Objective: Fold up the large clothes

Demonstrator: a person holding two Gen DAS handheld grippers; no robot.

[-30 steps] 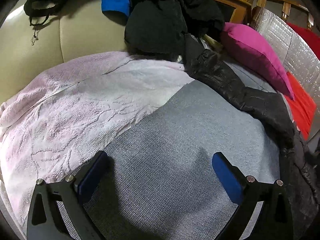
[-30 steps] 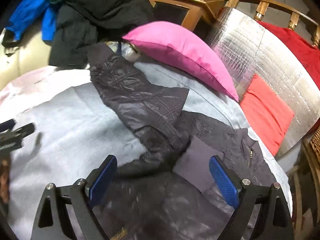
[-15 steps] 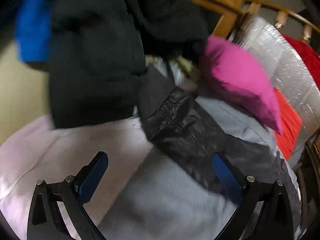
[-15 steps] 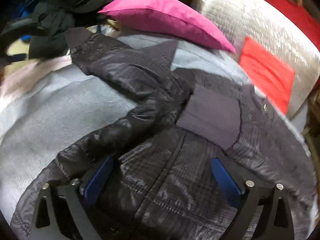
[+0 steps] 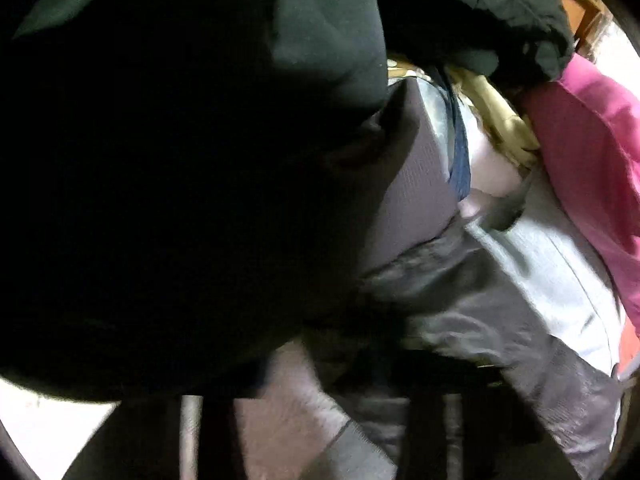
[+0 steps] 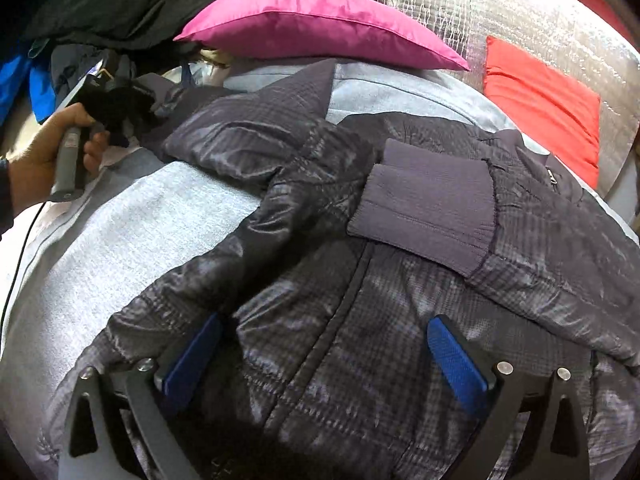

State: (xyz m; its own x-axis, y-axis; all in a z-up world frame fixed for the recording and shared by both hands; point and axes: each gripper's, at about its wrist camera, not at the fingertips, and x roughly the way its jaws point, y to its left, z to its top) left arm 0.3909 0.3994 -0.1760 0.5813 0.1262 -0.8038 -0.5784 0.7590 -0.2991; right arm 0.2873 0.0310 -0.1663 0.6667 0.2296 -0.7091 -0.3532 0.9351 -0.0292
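A dark quilted jacket (image 6: 360, 280) is shown spread on a grey cover (image 6: 120, 232), its sleeve (image 6: 248, 148) stretched toward the upper left of the right wrist frame. The right gripper (image 6: 324, 356) is held wide open directly over the jacket's body, low in the frame. The left gripper (image 6: 116, 100), carried by a hand (image 6: 48, 152), is seen at the sleeve's cuff; whether it is closed cannot be told

Jacket (image 6: 360, 320) before pillow (image 6: 320, 24)
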